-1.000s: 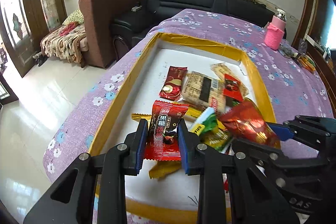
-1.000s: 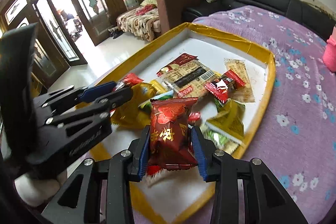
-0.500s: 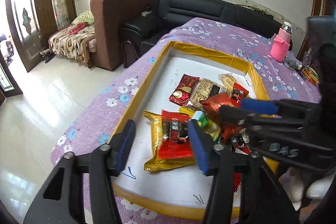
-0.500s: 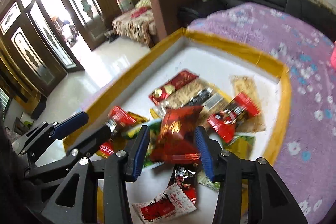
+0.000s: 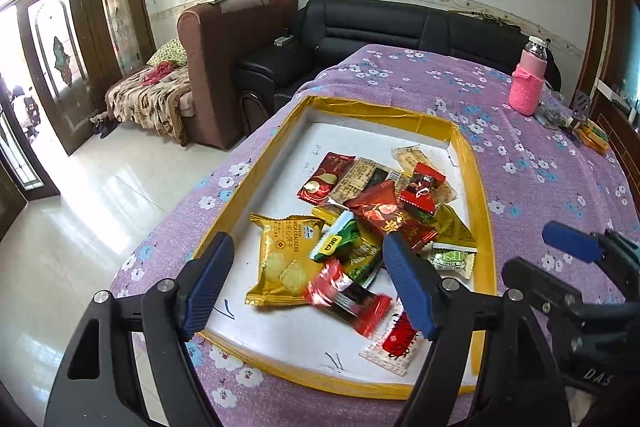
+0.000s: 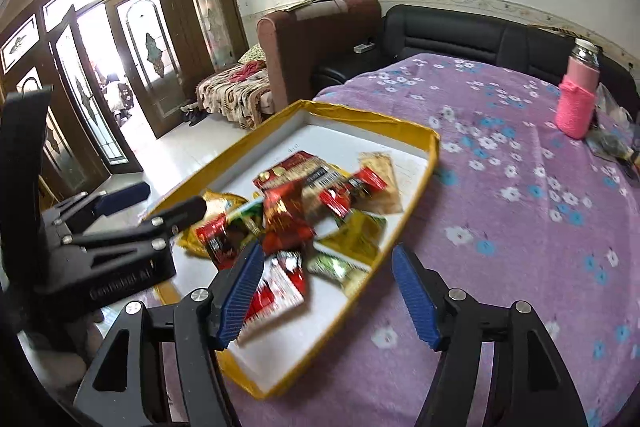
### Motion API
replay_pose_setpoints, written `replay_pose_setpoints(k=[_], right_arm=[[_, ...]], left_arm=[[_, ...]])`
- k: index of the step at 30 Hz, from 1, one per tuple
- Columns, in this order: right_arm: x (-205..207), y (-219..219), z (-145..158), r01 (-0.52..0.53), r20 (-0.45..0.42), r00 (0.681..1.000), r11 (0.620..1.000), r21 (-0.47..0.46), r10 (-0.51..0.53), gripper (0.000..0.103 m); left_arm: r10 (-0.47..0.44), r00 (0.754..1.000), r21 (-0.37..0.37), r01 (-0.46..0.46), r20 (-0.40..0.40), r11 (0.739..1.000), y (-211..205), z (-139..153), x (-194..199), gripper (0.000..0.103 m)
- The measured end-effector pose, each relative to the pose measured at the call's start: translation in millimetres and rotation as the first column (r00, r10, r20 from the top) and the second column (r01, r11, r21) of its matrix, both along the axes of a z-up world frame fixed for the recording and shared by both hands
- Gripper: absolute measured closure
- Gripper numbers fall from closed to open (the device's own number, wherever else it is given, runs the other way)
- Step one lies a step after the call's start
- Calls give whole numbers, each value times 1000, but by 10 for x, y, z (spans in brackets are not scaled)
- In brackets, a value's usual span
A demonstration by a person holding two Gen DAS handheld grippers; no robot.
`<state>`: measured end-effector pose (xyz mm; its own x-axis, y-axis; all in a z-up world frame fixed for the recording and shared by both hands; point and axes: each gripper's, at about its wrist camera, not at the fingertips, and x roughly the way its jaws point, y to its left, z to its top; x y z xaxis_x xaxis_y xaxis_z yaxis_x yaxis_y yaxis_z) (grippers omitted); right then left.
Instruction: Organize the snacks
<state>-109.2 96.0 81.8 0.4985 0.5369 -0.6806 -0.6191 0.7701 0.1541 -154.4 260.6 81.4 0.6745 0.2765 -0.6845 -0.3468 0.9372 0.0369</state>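
Both pairs of fingers are spreading apart with nothing between them. The snacks lie heaped in the yellow-rimmed tray [image 5: 467,163] on the purple-clothed bench [image 5: 540,163]. The left gripper [image 5: 308,283] hangs right over the red wrapper [image 5: 346,297], whose long axis runs slantwise across its gap. The right gripper [image 6: 328,293] sits off over the tray's edge, so the left is nearer.

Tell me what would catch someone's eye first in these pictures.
Probably the heap of bright snack packets lying in the yellow-rimmed white tray on the purple flowered tablecloth. Next, the left hand-held gripper and right hand-held gripper in the foreground, jaws opening with nothing gripped. A pink-sleeved bottle stands at the table's far right corner.
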Motion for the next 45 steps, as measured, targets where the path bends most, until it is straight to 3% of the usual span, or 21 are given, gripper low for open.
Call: replay_pose_setpoints(k=[8,11,16,21,29,31,34,39,45], right_arm=[[-160,-376,-144,37,-24,999,999,6,-37,34],[-204,-486,-180,51,-35,998,999,16,-51,34],[-254,-630,-255,74,-34,997,997,9,-74,32],[-290,-812,-319,110,-43,993,994,6,-109,32],[-243,-934,-371,142,-71,988,989,33,-140,32],[-228,-937,-375,144,-74,987,989,30,-141,32],[-220,-953,-358,147,-68,987,989,29,-145,32],[-191,-987,-366,156,-75,985,987,31,-154,31],[-107,-871,-409,144,-112,984,988,59,-137,31]], left_arm=[[-7,1000,15,7,-2,1000,-206,53,-39,25],[-15,1000,7,15,-11,1000,-281,45,-41,20],[-62,995,-74,56,-78,996,-315,-105,6,20],[-17,989,22,21,-146,1000,-121,-187,233,20],[1,947,176,58,-322,983,-94,-555,917,19],[-5,937,184,74,-350,980,-118,-640,1047,19],[-23,936,178,91,-350,980,-132,-574,1144,19],[-36,971,123,66,-235,990,0,-141,864,19],[-91,951,173,147,-296,974,-186,-333,1133,19]])
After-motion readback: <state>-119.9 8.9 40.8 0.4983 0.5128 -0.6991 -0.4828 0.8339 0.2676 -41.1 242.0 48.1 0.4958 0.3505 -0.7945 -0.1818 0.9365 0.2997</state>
